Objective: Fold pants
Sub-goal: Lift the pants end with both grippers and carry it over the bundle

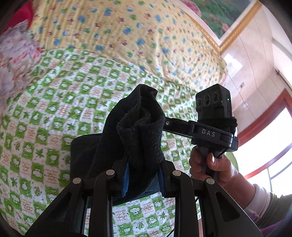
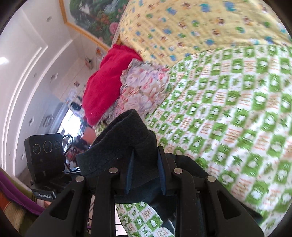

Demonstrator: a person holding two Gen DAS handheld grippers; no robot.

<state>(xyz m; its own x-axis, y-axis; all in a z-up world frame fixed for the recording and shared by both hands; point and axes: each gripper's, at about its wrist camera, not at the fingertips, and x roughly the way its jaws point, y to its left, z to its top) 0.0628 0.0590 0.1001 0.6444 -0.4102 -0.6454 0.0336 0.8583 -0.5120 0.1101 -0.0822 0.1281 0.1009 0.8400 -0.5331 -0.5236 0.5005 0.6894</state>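
Dark, nearly black pants (image 1: 138,131) are bunched up between the blue pads of my left gripper (image 1: 144,176), which is shut on the fabric and holds it above the bed. In the right wrist view another part of the same pants (image 2: 131,145) rises out of my right gripper (image 2: 145,175), also shut on it. The right gripper's body, marked DAS (image 1: 208,134), appears in the left view, held by a hand (image 1: 213,167), close to the cloth. The left gripper's camera block (image 2: 45,155) shows at lower left in the right view. More dark fabric hangs below both grippers.
A green-and-white checked sheet (image 1: 54,118) covers the bed, with a yellow patterned quilt (image 1: 127,32) behind it. A red cloth (image 2: 105,80) and a floral bundle (image 2: 142,87) lie at the bed's end. A framed picture (image 2: 94,16) hangs on the wall; a window (image 1: 270,145) is at right.
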